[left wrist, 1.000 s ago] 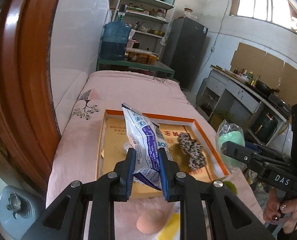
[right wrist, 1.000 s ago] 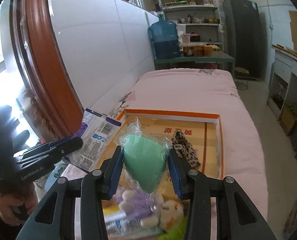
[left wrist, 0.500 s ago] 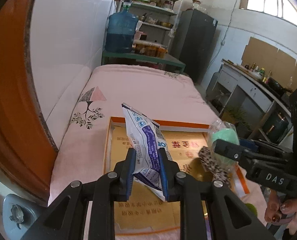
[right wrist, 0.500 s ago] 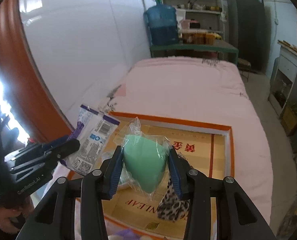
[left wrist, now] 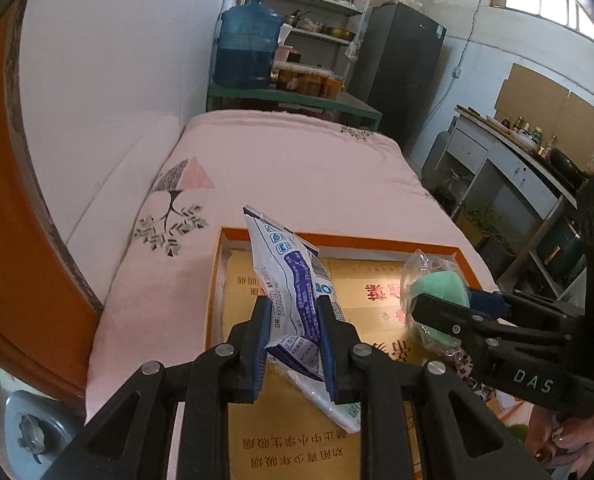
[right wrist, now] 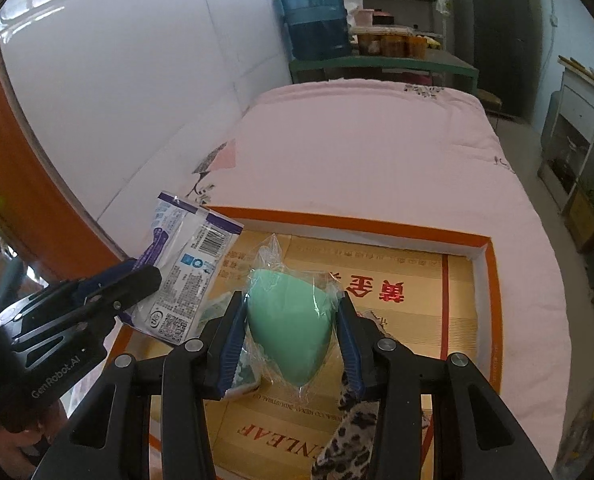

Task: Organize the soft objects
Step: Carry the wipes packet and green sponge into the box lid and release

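Nearest in the left wrist view, the left gripper pinches one white-and-purple packet, which rises tilted from between its fingers; in the right wrist view the right gripper is clamped narrow on one green sponge in clear wrap. A second ago both loads hung over the near clutter in front of the box; now both sit above the floor of the single orange-rimmed cardboard box, the sponge to the right of the left gripper's fingers. I judge the carry to be nearly over and a lowering and release into the box to be next. Under and just behind the right fingers lies one leopard-print cloth already in the box, and left of those fingers one pale wrapped item I cannot identify. Beyond the fingertips the box's far rim meets the pink quilt, and farther off stands one blue water jug before a shelf.
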`<state>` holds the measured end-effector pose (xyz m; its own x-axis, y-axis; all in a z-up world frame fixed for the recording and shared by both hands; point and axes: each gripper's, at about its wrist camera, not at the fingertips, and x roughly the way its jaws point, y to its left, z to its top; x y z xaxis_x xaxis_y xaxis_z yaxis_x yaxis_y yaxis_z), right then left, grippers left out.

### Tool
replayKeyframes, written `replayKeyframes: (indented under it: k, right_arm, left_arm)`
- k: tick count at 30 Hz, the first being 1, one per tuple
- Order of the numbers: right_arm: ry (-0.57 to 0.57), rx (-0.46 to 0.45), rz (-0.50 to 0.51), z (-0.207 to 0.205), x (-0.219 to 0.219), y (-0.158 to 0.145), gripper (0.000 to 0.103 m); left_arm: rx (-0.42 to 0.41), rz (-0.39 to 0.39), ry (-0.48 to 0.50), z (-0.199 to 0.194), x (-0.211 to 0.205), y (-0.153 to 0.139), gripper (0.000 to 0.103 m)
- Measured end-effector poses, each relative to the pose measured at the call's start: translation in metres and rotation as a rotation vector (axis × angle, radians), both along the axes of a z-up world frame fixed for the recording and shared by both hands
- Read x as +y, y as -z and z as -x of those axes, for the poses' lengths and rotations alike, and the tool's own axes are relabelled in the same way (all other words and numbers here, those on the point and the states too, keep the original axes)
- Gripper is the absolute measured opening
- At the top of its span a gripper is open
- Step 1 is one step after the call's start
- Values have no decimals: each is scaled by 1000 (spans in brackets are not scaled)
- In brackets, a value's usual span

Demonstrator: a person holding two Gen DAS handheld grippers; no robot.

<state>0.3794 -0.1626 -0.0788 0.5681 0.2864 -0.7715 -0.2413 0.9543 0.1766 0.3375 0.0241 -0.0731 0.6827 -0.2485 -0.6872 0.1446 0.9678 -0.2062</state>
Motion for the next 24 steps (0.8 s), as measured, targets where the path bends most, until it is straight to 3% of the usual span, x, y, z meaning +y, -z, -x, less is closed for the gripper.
replayKeyframes:
  k: [6, 15, 21, 24]
  right_arm:
    - [3, 47, 38, -8, 7, 16, 44]
    - [11, 82, 63, -10, 8, 32, 48]
    - [10, 87, 78, -11, 8, 32, 54]
    - [6, 68, 72, -7, 7, 27, 58]
  left_arm:
    - [53, 21, -4, -7, 4, 16, 23]
    - [67, 53, -2, -11, 10, 28, 27]
    - [77, 61, 9, -12, 12, 29, 37]
    - [44, 61, 0, -5, 13, 22, 58]
